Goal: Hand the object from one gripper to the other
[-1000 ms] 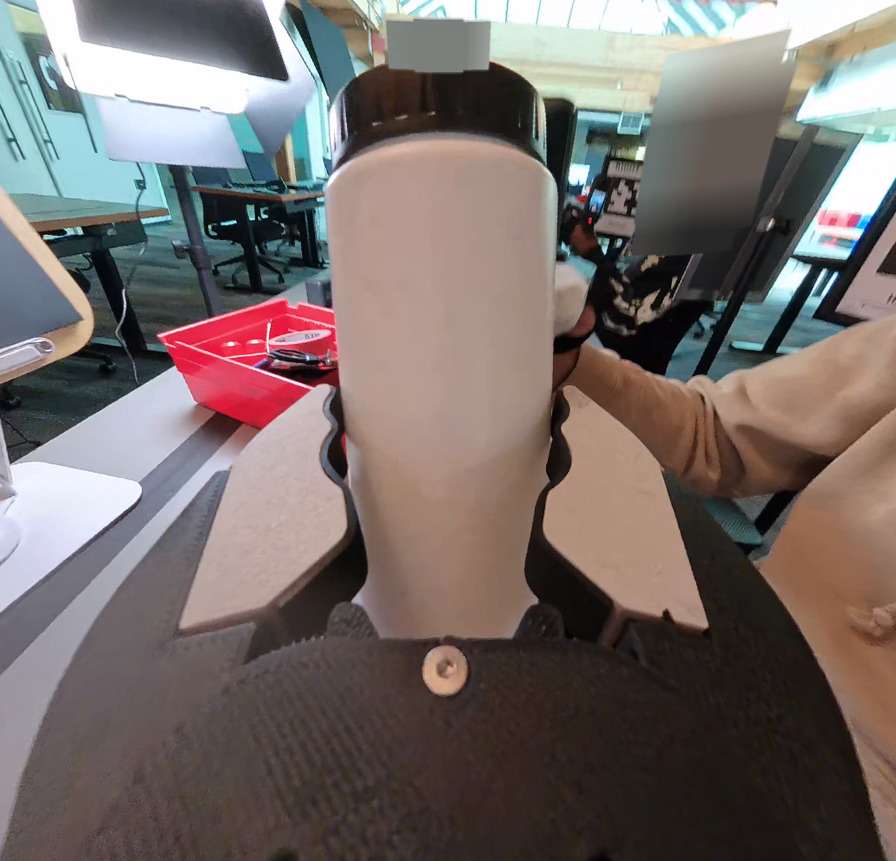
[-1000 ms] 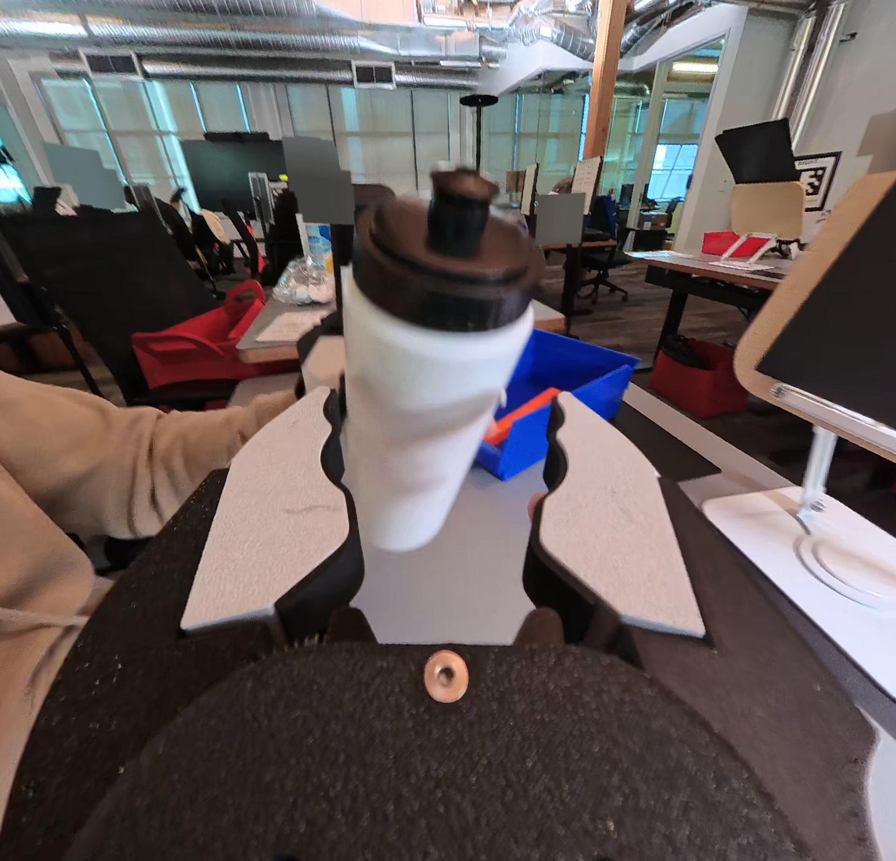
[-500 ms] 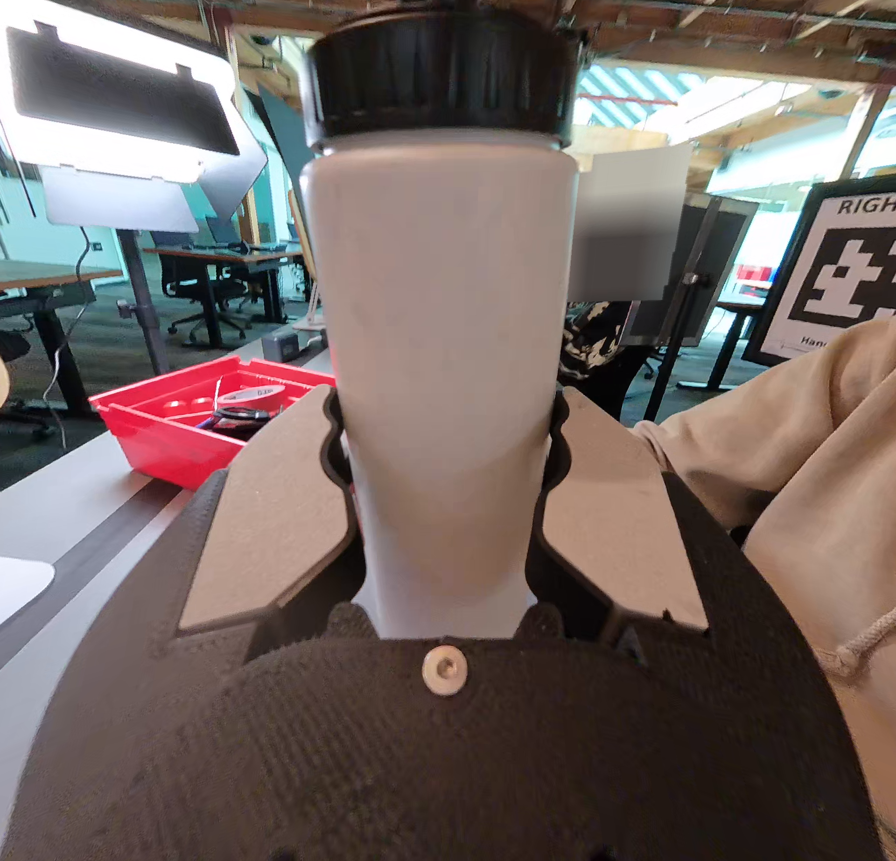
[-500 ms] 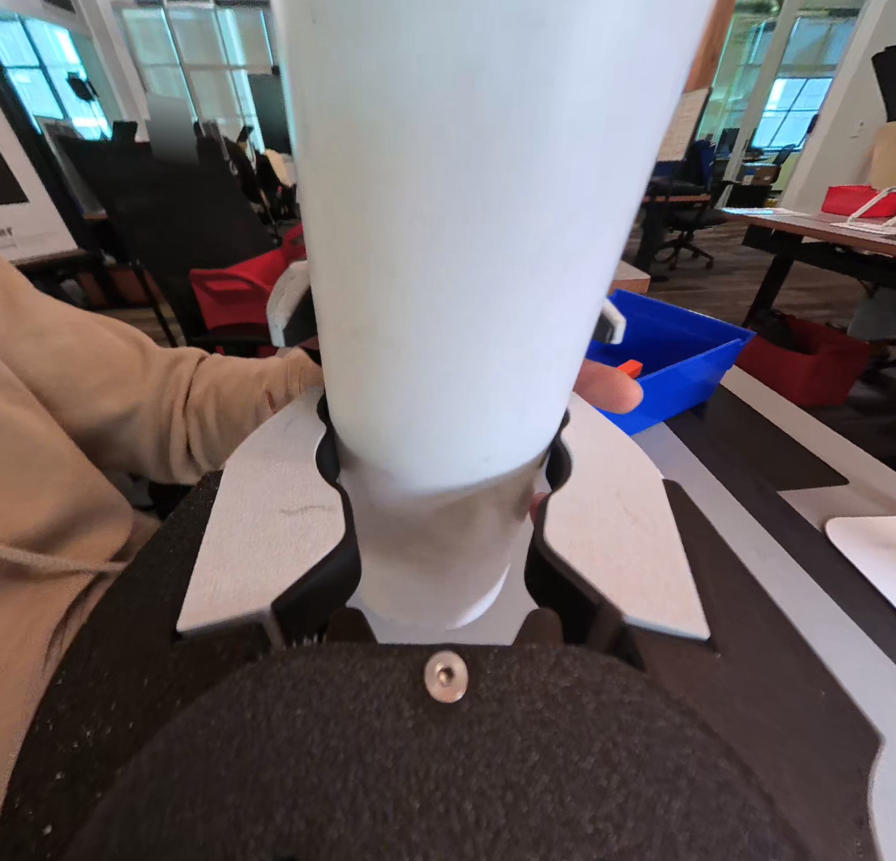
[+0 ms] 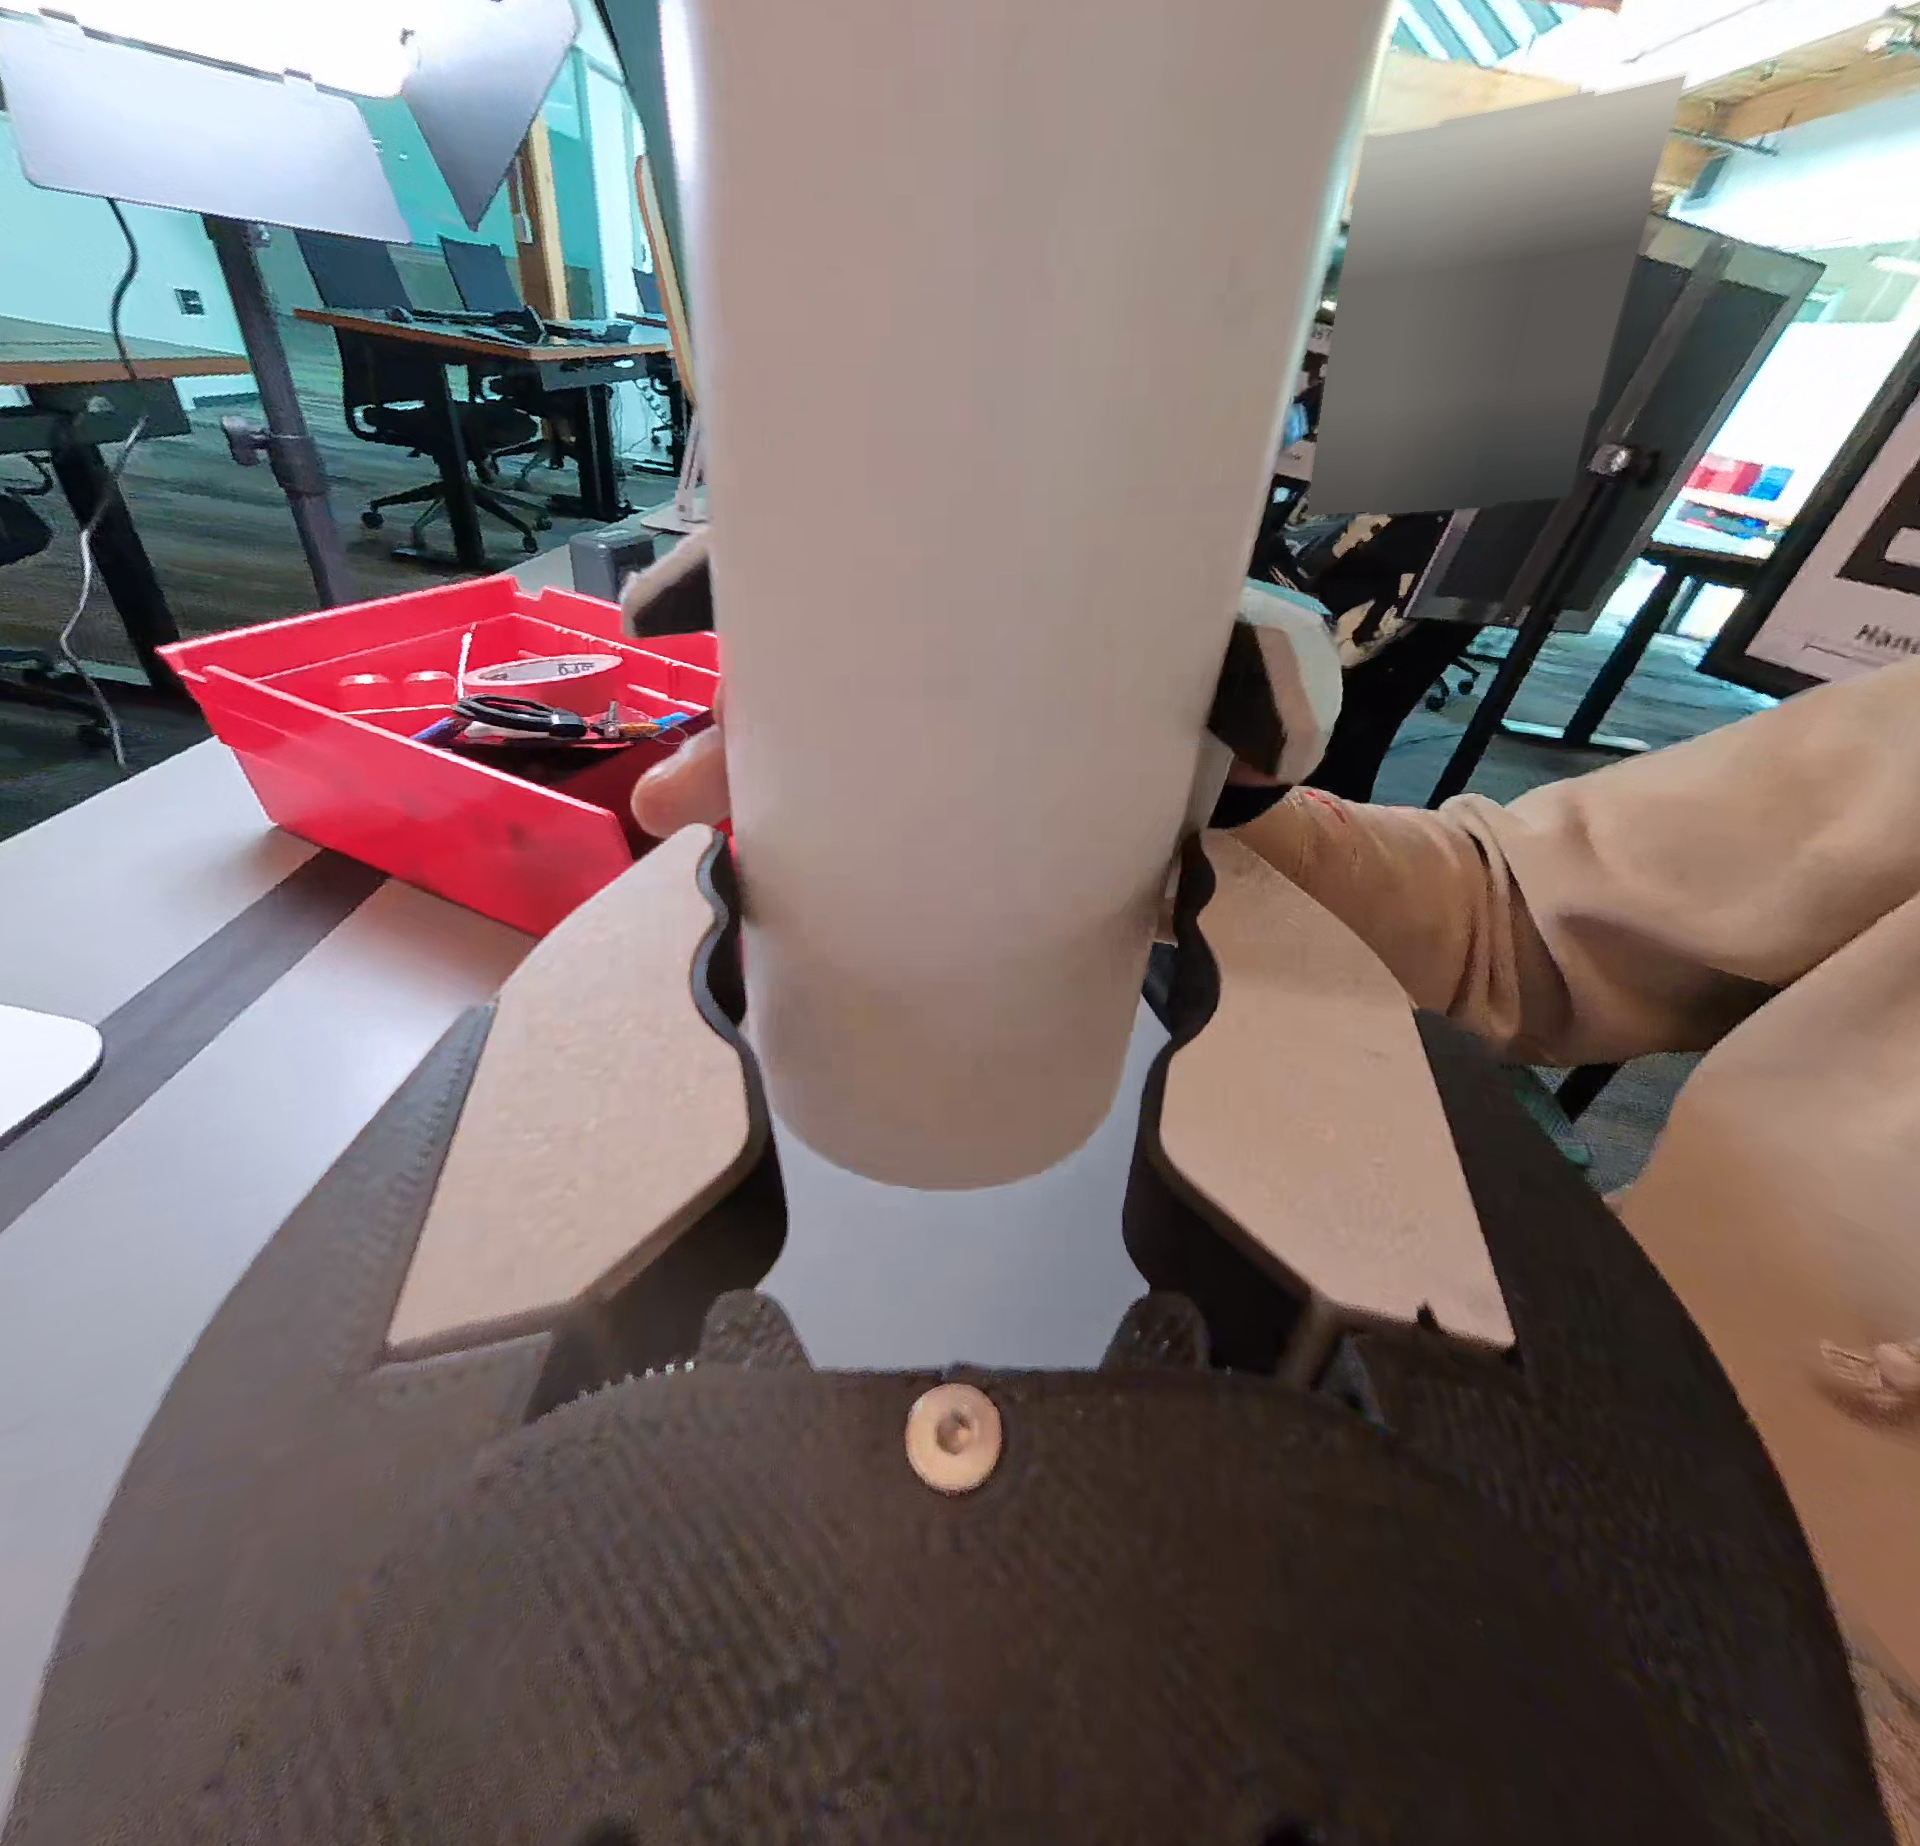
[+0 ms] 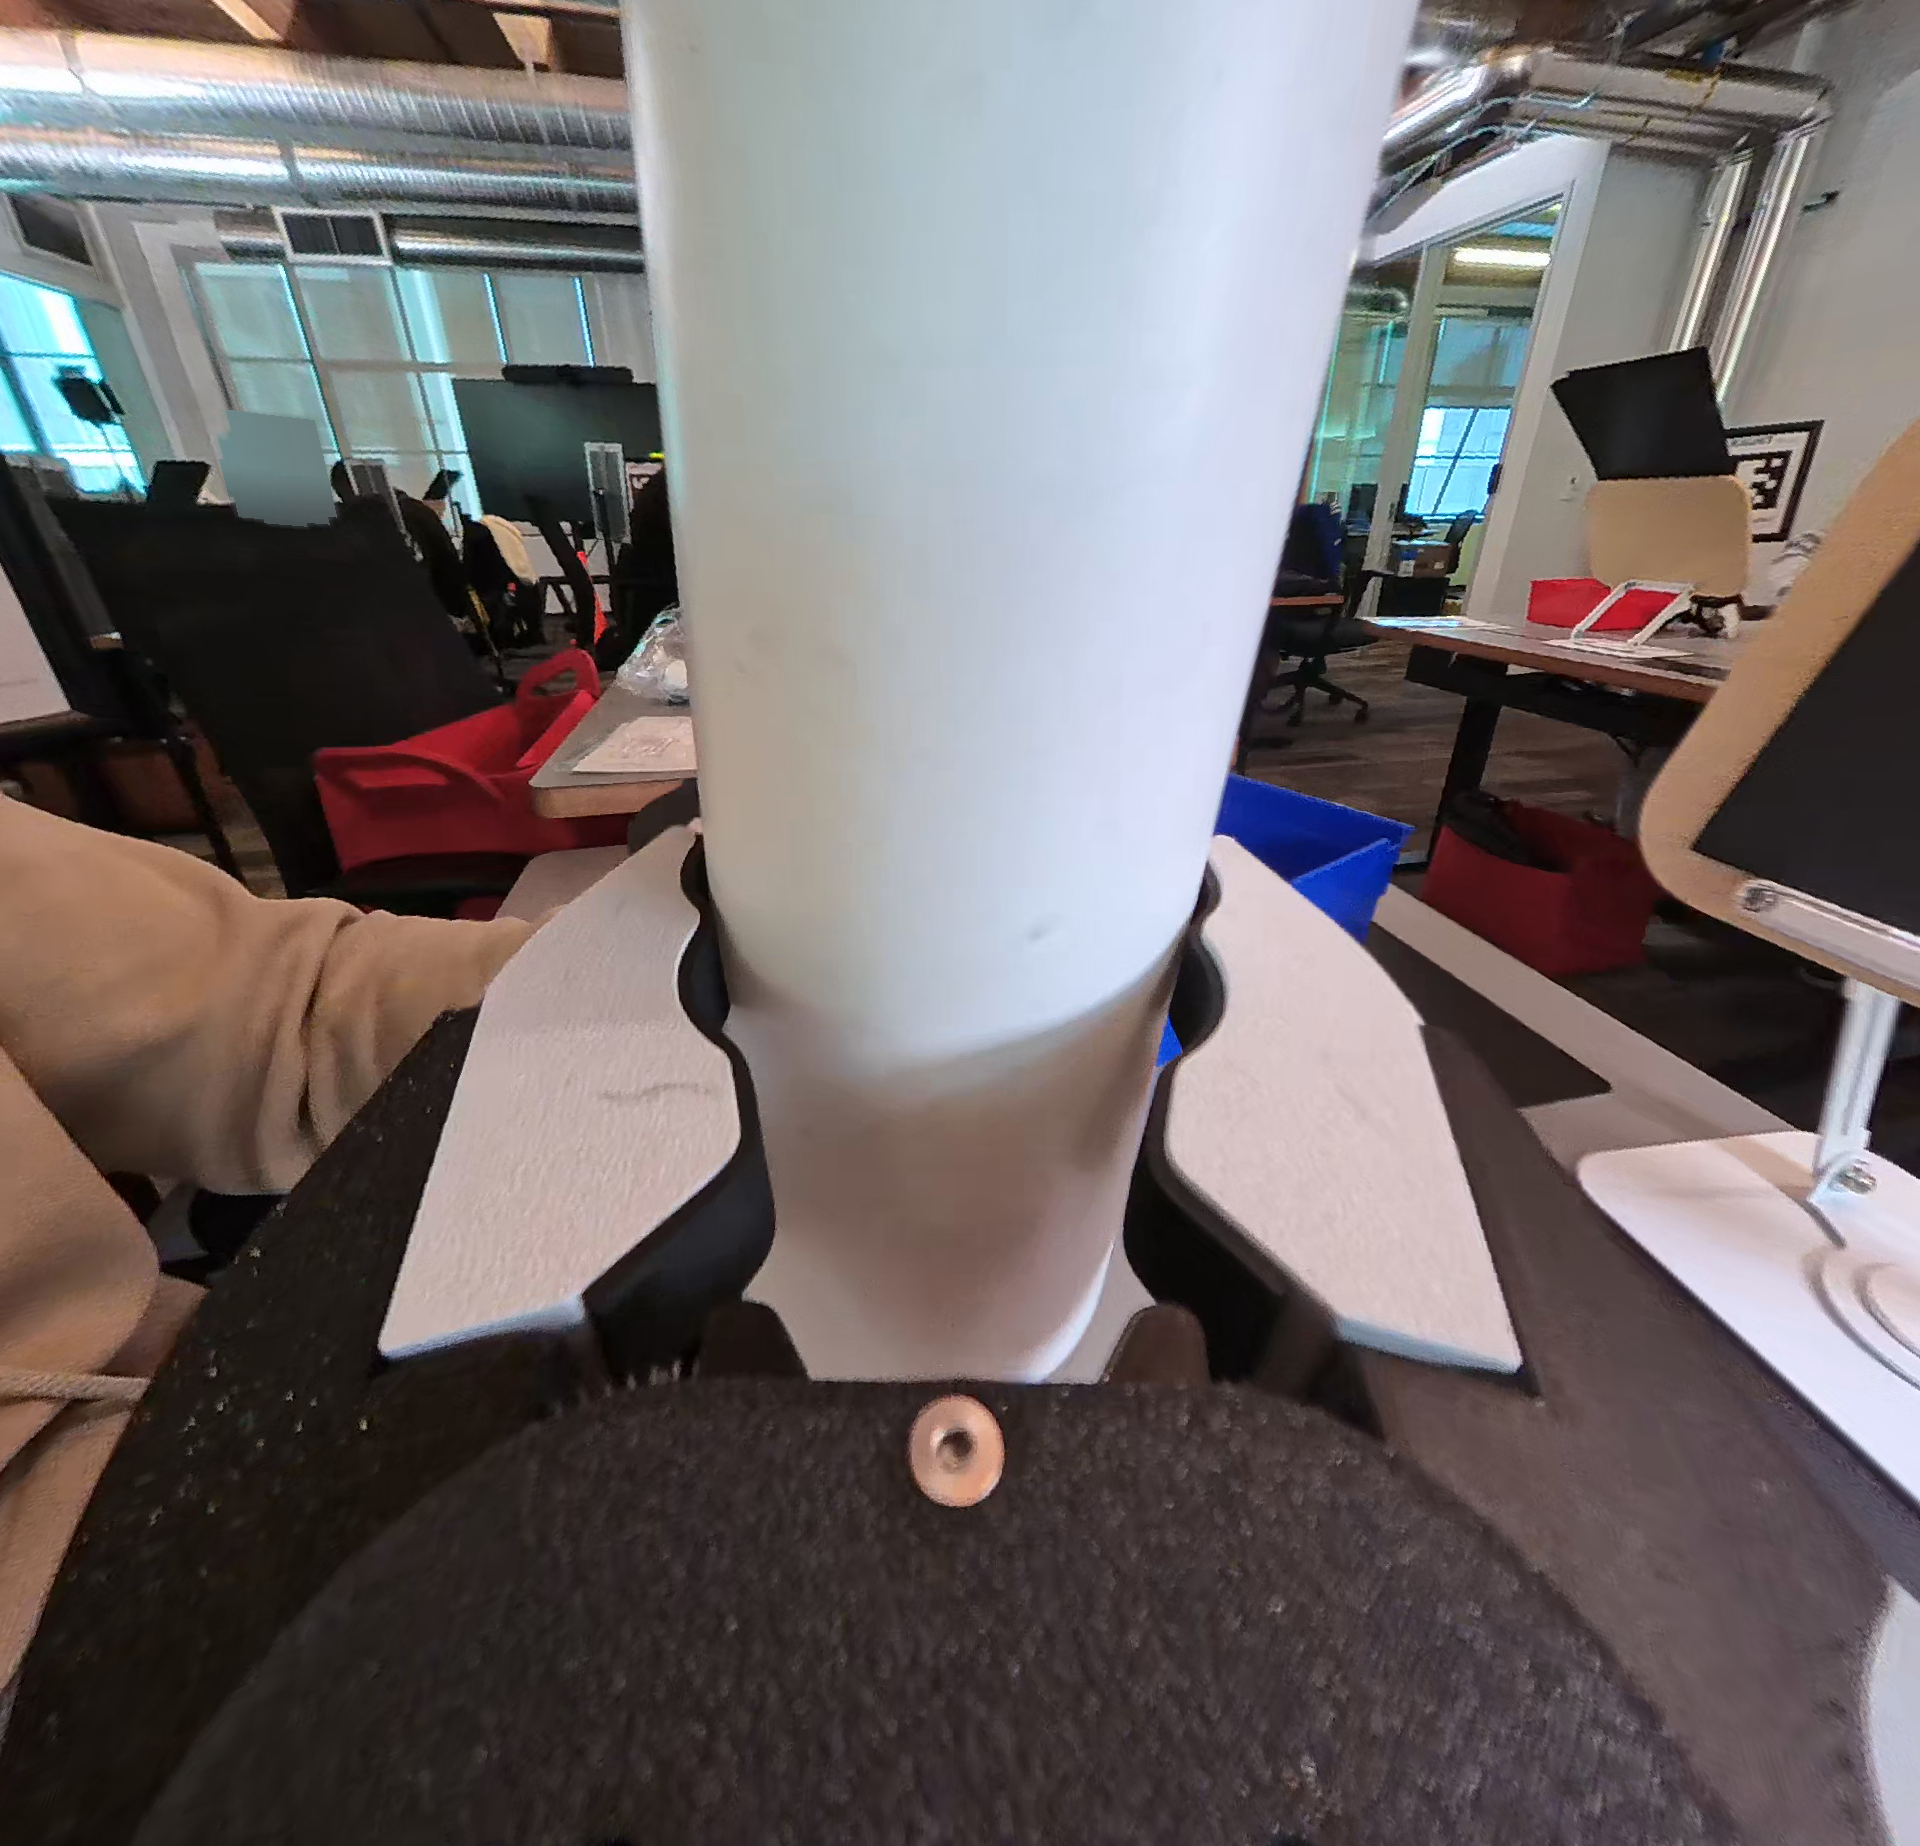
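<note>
A white bottle stands upright between both grippers; its black cap is out of frame. In the right wrist view the bottle sits deep between the jaws of my right gripper, which is shut on its lower body. My left gripper has only its fingertips beside the bottle's lower end. The rounded base hangs free above the table, with a thin gap at the right finger, so the left gripper reads as open. The right gripper's fingers show behind the bottle in the left wrist view, with a hand and a tan sleeve.
A red bin with a tape roll and small tools stands on the grey table to the left. A blue bin lies behind the bottle. A white stand base with a tilted board is at the right. Spacing between my two grippers at the tips: around 4 cm.
My right gripper moved in and shut around the bottle's lower body. The bottle went from deep in my left gripper out to its fingertips, so its base now shows.
</note>
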`<state>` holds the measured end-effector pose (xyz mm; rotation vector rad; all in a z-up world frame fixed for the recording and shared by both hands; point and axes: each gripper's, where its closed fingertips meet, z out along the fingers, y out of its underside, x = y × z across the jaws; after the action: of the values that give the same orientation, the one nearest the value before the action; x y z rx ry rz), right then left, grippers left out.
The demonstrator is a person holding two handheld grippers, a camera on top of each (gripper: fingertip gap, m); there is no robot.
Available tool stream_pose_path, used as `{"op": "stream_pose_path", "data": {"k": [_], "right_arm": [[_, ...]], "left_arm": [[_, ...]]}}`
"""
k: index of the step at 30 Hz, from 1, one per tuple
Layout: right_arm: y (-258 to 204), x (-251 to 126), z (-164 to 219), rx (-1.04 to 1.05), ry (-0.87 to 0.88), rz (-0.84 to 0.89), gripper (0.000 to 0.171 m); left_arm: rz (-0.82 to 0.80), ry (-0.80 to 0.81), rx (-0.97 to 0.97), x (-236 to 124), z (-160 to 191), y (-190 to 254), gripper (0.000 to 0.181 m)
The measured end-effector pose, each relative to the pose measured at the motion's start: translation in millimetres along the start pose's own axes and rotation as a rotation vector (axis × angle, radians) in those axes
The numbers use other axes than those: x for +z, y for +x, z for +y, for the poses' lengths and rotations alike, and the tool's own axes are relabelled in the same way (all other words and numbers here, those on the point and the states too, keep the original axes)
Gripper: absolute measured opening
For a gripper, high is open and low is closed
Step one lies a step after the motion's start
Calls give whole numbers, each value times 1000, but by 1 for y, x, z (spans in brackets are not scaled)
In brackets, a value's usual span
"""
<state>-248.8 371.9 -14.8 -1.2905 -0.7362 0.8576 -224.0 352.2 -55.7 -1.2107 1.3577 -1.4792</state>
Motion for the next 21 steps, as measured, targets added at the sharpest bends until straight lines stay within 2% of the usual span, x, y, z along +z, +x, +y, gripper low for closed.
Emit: {"op": "stream_pose_path", "data": {"k": [5, 9, 15, 18, 21], "right_arm": [[-2, 3, -3, 15, 25, 2, 86], [-2, 0, -4, 2, -50, 14, 86], [7, -16, -16, -17, -42, 42, 83], [18, -24, -3, 3, -94, 36, 84], [16, -13, 24, 60, -147, -15, 85]], "left_arm": [[-35, 10, 52, -5, -6, -1, 78], [-39, 17, 91, -4, -6, -1, 78], [-38, 90, 47, -14, -18, -7, 77], [-52, 151, 9, -28, -30, -15, 77], [-43, 227, -15, -38, -40, -18, 77]]}}
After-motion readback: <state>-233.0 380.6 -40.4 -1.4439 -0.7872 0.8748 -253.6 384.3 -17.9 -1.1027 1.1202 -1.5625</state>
